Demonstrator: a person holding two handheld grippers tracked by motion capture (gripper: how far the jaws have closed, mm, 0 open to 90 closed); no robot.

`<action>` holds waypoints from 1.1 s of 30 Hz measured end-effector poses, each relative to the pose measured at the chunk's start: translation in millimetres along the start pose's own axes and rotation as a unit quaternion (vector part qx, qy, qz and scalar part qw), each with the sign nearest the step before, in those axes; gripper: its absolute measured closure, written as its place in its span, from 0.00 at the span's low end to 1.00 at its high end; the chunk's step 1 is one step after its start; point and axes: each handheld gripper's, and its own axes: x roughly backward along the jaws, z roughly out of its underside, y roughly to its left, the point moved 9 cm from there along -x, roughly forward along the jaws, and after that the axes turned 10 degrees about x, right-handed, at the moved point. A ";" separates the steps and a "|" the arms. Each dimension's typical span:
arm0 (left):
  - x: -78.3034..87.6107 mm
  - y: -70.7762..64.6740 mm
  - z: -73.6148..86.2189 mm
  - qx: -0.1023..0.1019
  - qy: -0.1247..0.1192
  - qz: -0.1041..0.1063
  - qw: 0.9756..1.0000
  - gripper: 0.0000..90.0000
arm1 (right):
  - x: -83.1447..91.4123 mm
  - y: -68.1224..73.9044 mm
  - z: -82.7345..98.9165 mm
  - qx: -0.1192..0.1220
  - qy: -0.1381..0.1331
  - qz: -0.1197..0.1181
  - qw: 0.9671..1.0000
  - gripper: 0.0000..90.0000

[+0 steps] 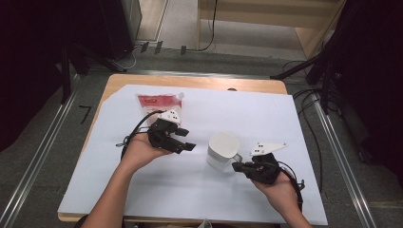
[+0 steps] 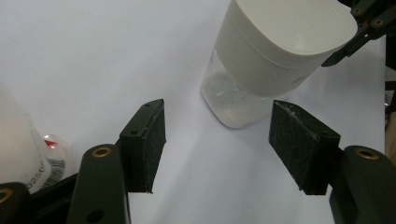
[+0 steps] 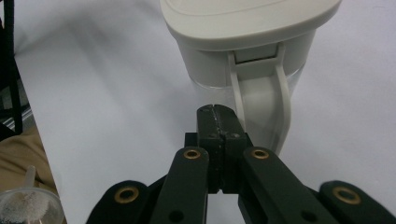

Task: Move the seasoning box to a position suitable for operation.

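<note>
We hold our left gripper (image 1: 183,141) spread beside the jug (image 1: 222,150), our right gripper (image 1: 236,166) pressed together at its handle (image 3: 261,109)

Three cameras, one white-lidded jug (image 1: 222,151) in all of them.
High view looks forward and down over the table (image 1: 190,83); both gripper views sit close, facing the jug (image 2: 275,51) (image 3: 247,42) from opposite sides.

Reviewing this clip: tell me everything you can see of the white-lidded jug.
The jug stands upright on the white sheet, right of centre. Its broad rounded white lid is on, over a clear body that looks like plastic. A white loop handle faces the right gripper, whose jaws are shut just beside it; contact is unclear. The left gripper is open, short of it.
</note>
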 end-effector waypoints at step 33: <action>-23.6 -24.0 -2.5 -0.014 0.006 0.056 0.998 0.19 | 6.6 -51.2 -1.9 -0.028 0.002 0.007 1.000 1.00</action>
